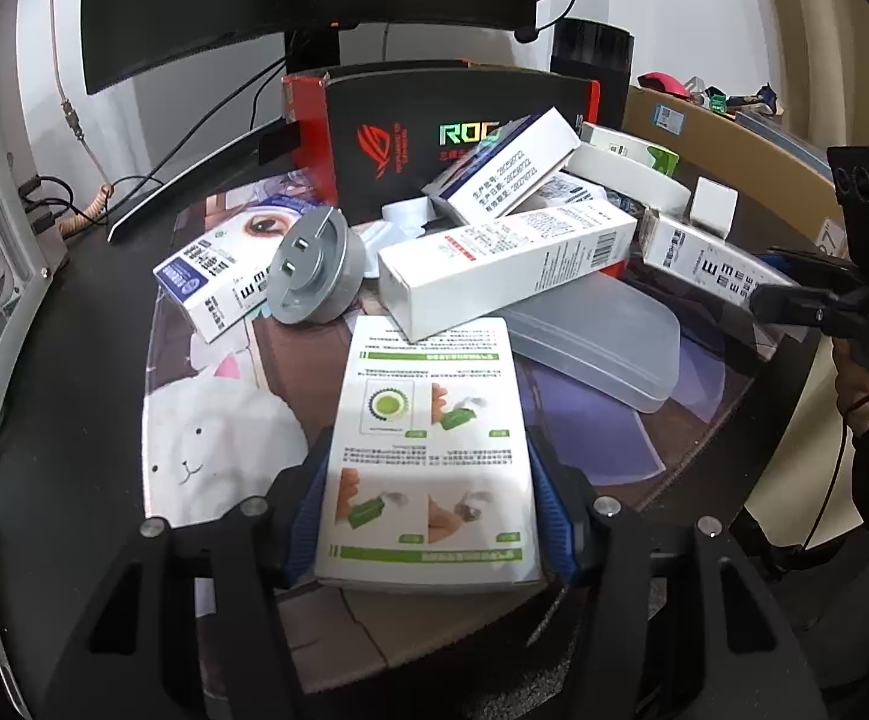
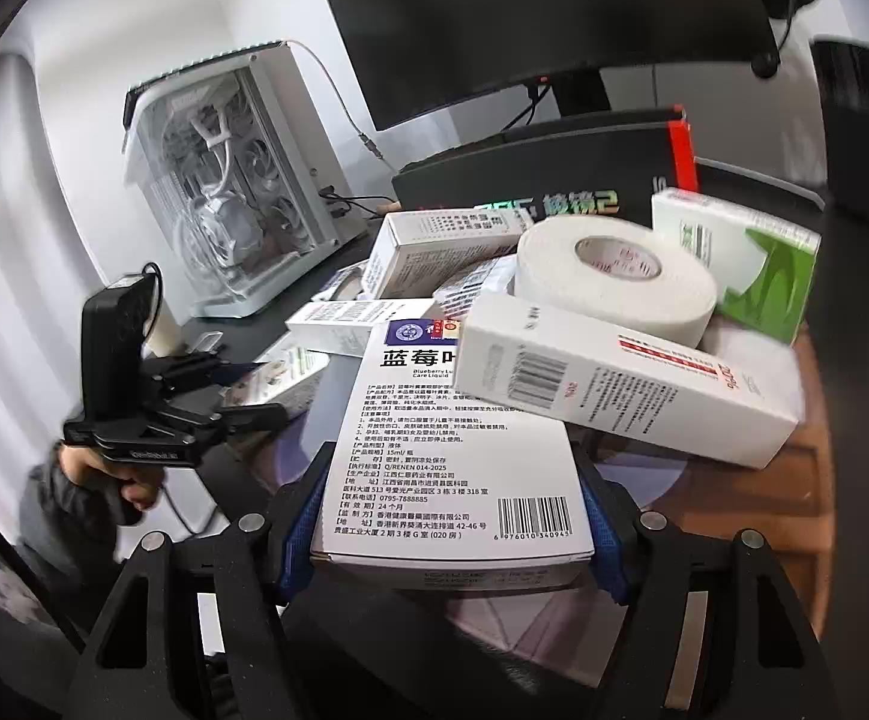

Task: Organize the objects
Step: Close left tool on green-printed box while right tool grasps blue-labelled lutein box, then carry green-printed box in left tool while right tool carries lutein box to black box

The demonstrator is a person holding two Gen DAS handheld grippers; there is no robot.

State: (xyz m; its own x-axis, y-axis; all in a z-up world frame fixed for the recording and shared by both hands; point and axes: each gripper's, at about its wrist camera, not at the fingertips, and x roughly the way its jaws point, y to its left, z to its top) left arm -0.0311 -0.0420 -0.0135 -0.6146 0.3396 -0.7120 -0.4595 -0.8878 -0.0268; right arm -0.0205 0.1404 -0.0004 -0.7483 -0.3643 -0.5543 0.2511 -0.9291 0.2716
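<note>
Left gripper (image 1: pixel 428 516): clamped on the green-printed box (image 1: pixel 428 456), blue pads pressed to both long sides; held flat, likely for carrying clear of the pile.
Right gripper (image 2: pixel 455 516): closed on the blueberry-liquid box (image 2: pixel 452 450), pads on both long edges, label up.
Blueberry-liquid box, far end: tucked under a long white carton (image 2: pixel 620 384), so likely to need a pull toward the near side.
Pile: cartons heaped mid-desk, tape roll (image 2: pixel 608 276) on top at the far right, grey round disc (image 1: pixel 314 270) at the left.
Clear plastic lid (image 1: pixel 602 342): flat on the desk mat (image 1: pixel 212 456), right of the green-printed box, partly under a carton.
Task stage: sorting apparently early, most cartons unsorted.
</note>
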